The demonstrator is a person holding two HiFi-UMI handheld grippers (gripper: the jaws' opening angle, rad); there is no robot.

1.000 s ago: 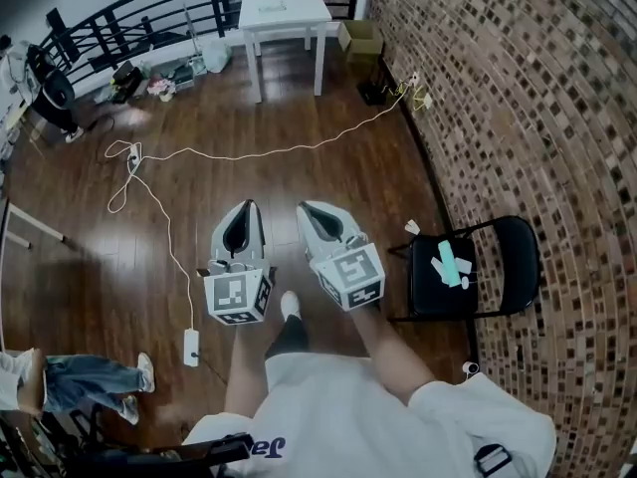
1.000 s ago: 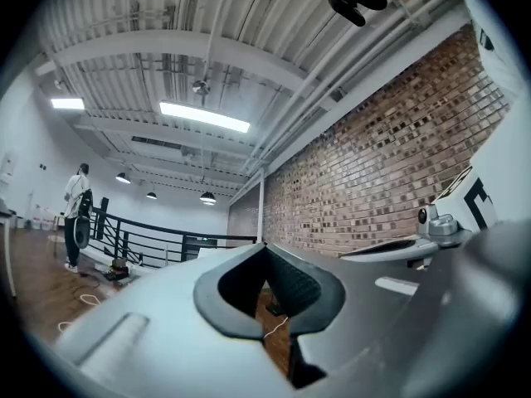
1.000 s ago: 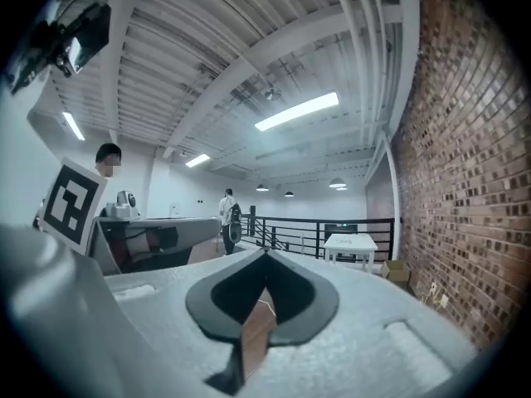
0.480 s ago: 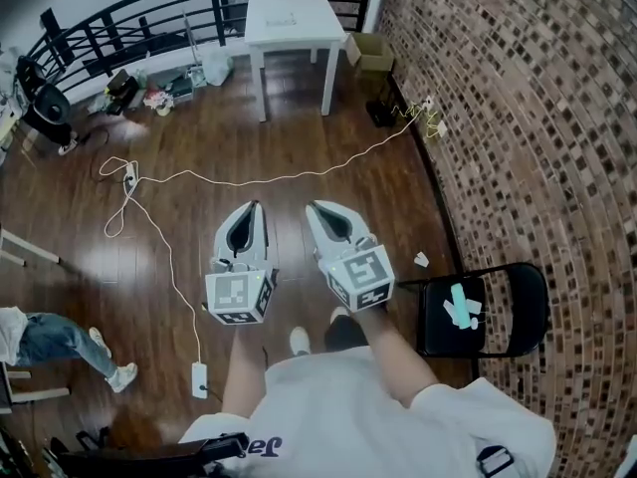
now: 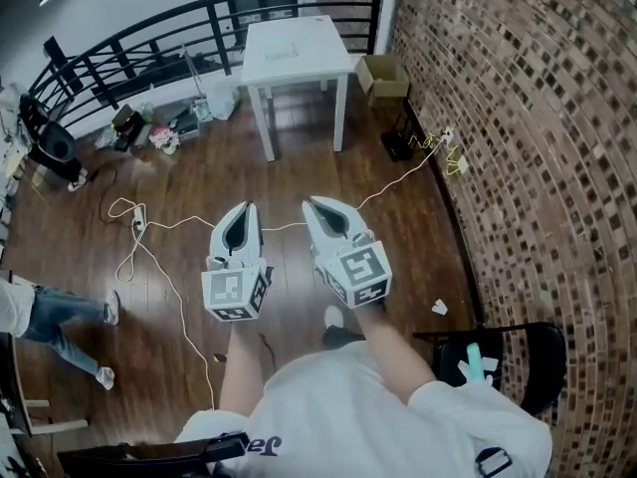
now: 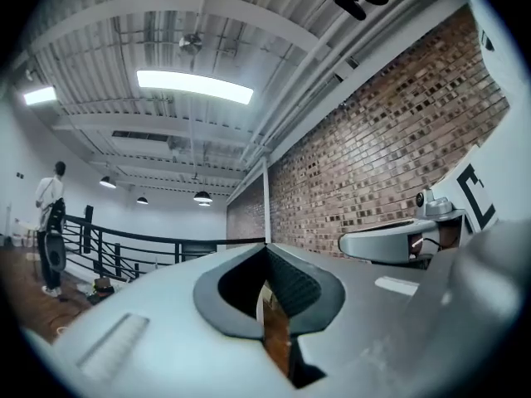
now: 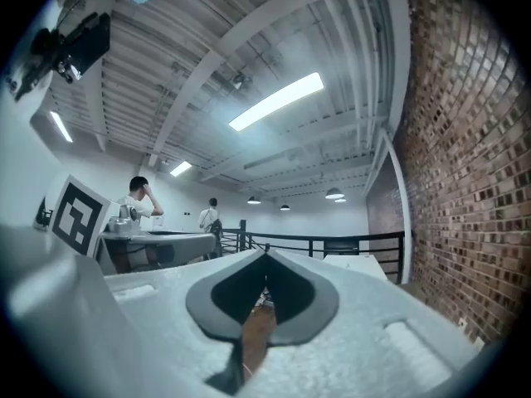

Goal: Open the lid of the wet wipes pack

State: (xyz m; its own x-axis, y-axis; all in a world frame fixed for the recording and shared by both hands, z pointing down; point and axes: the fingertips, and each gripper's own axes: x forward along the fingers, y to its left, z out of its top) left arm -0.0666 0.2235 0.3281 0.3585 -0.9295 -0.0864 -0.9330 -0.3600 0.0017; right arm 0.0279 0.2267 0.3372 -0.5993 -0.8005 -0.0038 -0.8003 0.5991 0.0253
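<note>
In the head view both grippers are held out at waist height above the wooden floor, side by side. My left gripper [image 5: 245, 208] is shut and holds nothing; in the left gripper view its tips [image 6: 265, 248] meet. My right gripper [image 5: 310, 205] is shut and empty too, jaws closed [image 7: 265, 256] in the right gripper view. A white table [image 5: 317, 63] stands ahead by the railing, with a pale flat item [image 5: 284, 55] on it, too small to identify. No wet wipes pack is clearly recognisable.
A black folding chair [image 5: 532, 352] with a teal item [image 5: 475, 359] stands at lower right beside the brick wall [image 5: 537, 147]. White cables [image 5: 169, 282] trail over the floor. A cardboard box [image 5: 384, 76] sits beside the table. A person's legs [image 5: 50, 317] show at the left edge.
The view has moved forward: the white table has come closer and the black chair has slid toward the lower right. Both grippers keep the same shut pose.
</note>
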